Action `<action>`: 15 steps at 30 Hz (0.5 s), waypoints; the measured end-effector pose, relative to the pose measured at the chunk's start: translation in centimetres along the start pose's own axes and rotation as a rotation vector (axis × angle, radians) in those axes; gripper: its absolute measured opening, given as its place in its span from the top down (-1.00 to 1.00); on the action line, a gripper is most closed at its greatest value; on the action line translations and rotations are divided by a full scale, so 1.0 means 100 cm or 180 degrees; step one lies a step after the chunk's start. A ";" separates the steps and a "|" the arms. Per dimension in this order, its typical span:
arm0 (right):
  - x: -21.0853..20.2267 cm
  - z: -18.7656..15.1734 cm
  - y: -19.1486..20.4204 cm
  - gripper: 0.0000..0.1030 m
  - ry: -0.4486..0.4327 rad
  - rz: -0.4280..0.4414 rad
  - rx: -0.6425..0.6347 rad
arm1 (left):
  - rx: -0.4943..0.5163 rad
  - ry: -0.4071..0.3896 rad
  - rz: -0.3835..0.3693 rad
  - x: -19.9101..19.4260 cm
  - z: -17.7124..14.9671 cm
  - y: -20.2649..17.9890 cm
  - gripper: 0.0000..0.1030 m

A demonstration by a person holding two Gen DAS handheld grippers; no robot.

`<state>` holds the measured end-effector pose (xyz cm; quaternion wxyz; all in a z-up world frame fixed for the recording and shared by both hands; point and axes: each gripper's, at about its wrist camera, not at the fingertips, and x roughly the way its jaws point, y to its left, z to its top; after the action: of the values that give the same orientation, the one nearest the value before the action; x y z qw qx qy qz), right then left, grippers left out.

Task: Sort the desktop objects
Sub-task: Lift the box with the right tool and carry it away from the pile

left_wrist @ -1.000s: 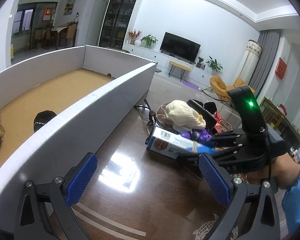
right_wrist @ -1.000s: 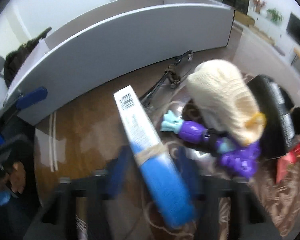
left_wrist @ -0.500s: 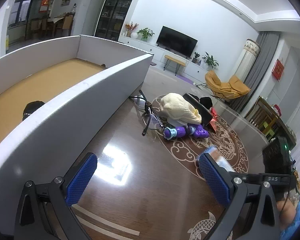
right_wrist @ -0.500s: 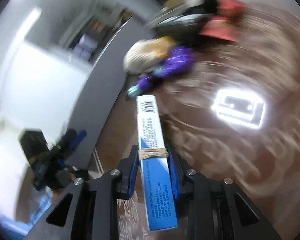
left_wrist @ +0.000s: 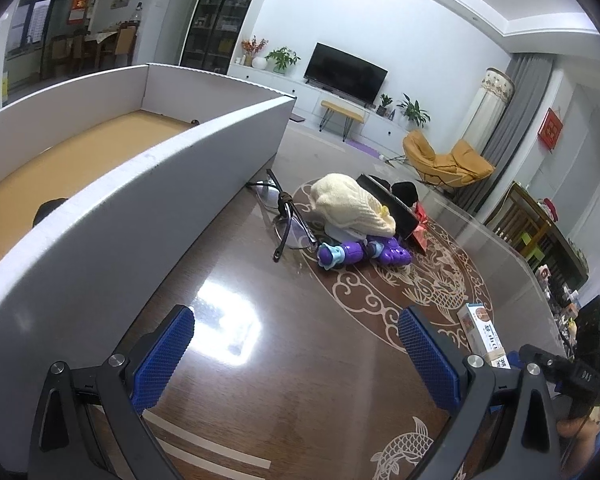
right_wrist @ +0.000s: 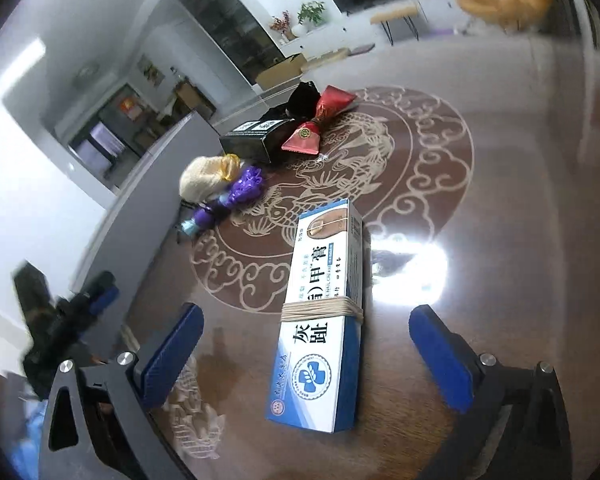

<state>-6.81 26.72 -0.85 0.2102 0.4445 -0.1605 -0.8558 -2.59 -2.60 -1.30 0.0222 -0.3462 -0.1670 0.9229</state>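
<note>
The large white box (left_wrist: 140,184) holds only a dark item, hard to identify, so sorting looks barely begun. On the brown table (left_wrist: 260,380) a pile remains: cream knit (left_wrist: 348,204), black box (right_wrist: 256,140), purple toy (left_wrist: 360,254), red packet (right_wrist: 320,128), glasses (left_wrist: 288,220). The blue-white carton (right_wrist: 324,320) lies apart near the table edge, between the just-opened, untouching jaws of the right gripper (right_wrist: 308,344). The left gripper (left_wrist: 296,344) hangs empty, jaws apart, over clear tabletop.

blue-white box (right_wrist: 320,320) printed "灰趾甲膏", "NAIL CREAM"
</note>
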 end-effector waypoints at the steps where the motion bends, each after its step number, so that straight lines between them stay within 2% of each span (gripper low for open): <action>1: 0.002 0.000 0.007 -1.00 -0.0005 -0.0119 -0.0114 | 0.0010 0.0006 0.0005 0.000 0.000 0.000 -1.00; 4: 0.004 -0.001 0.020 -1.00 -0.0042 -0.0328 -0.0417 | 0.0013 0.0009 0.0014 0.000 0.000 0.000 -1.00; 15: 0.030 -0.004 0.057 -1.00 0.0165 -0.0630 -0.1179 | -0.0008 0.0037 0.0038 0.002 0.000 0.001 -1.00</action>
<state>-6.84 20.27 -0.53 0.2072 0.4337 0.0494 -0.8755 -2.72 -2.67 -1.45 0.0173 -0.3526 -0.1660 0.9208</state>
